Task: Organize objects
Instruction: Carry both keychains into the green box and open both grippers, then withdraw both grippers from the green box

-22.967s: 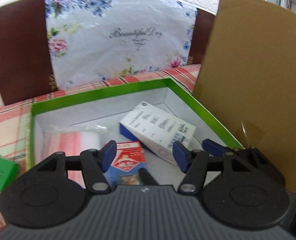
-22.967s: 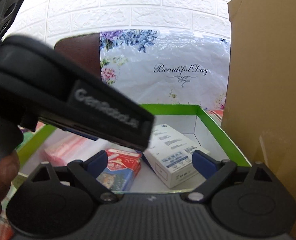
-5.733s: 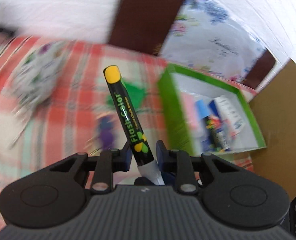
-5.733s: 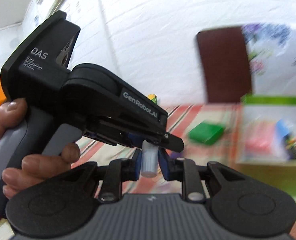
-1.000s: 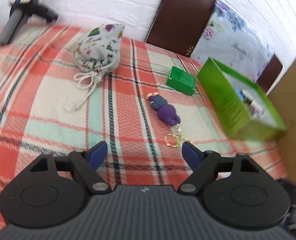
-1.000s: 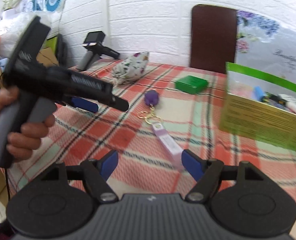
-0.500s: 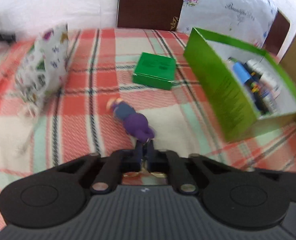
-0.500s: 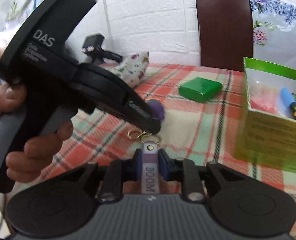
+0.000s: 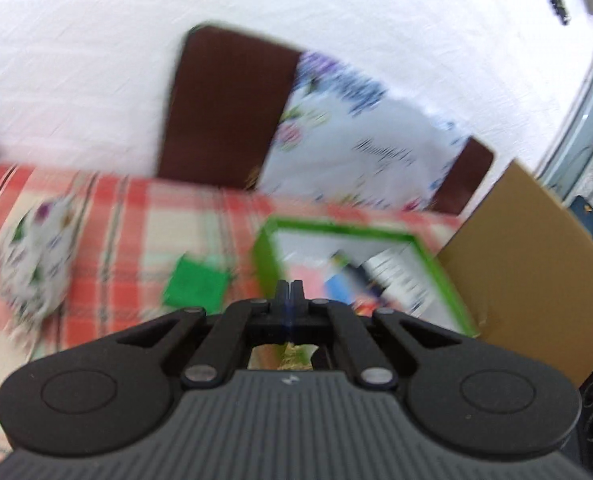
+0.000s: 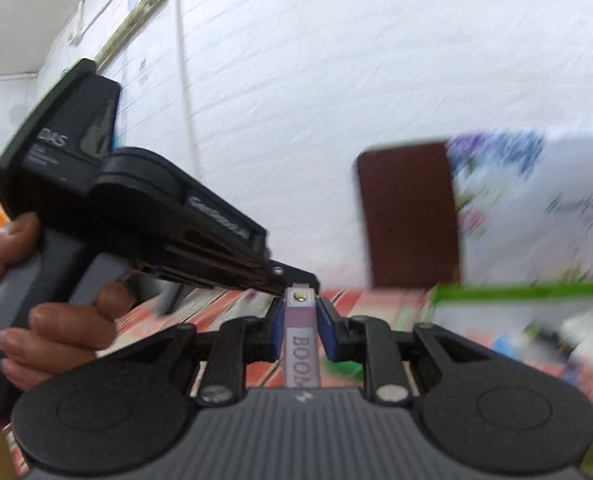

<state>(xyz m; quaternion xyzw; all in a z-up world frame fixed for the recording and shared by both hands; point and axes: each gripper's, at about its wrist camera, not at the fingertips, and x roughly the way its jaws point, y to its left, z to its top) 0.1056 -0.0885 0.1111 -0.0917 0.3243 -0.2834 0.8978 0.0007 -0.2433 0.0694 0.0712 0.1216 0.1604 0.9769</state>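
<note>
Left gripper: fingers pressed together, a glint of gold metal just visible beneath them; what they pinch cannot be told through the blur. Right gripper: fingers narrowed onto the lilac strap printed "BOOM", a snap stud at its tip, held aloft above the checked surface. The strap looks light, flat and limp; whatever hangs from it would likely swing, so pinching across the strap's flat faces seems soundest. The green box sits toward the surface's far right corner, likely the destination.
</note>
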